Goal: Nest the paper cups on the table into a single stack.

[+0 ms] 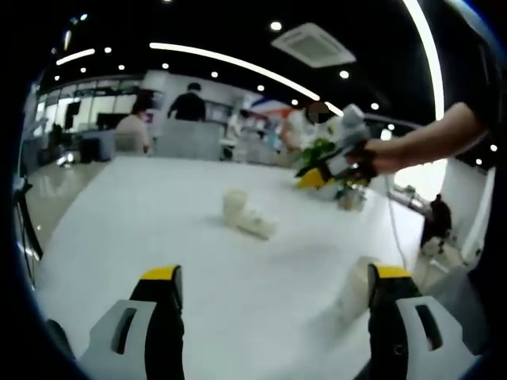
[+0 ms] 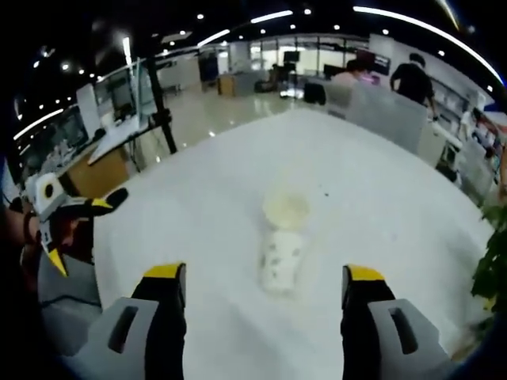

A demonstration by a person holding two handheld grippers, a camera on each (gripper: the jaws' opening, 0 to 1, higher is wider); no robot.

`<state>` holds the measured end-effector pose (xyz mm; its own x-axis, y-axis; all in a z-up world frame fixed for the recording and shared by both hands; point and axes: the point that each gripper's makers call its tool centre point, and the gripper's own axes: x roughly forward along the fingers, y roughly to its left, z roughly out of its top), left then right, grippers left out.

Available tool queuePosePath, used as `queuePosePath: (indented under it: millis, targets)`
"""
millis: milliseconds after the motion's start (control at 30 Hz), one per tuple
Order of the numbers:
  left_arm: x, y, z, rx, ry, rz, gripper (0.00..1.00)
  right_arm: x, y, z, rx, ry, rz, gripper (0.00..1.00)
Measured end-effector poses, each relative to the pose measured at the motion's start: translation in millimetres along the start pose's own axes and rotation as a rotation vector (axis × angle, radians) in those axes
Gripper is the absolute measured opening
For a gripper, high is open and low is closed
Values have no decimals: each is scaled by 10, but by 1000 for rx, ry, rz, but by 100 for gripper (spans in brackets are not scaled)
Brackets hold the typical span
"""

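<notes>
While both claws hang open over the white counter [image 2: 412, 206], nothing is gripped.

Cups: two paper cups [image 2: 282, 237] are seen centre frame in the right gripper view, one upright at the back, one on its side just before it, touching or nearly so.
Long axis: the lying cup is pointed roughly along the line between the right claw's jaws.
Nearer claw: the right claw [image 2: 265, 289] is judged nearer; the cups [image 1: 247, 214] sit mid-frame, farther from the left claw [image 1: 273, 289].
Writing: none can be read; the marks on the lying cup are blurred.
</notes>
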<state>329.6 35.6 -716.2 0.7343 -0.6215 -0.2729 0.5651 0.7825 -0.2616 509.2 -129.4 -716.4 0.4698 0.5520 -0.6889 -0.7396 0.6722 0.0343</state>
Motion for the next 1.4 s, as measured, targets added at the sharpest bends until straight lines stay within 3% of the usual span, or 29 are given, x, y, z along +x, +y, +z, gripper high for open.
queuePosePath:
  millis: [400, 833, 1400]
  targets:
    - [23, 54, -45, 4, 10, 1, 96, 269, -100, -143, 10, 42, 5, 75]
    - [47, 115, -173, 2, 28, 1, 96, 596, -173, -163, 6, 77, -5, 67]
    - [87, 201, -221, -7, 31, 7, 95, 922, -279, -234, 92, 120, 16, 61]
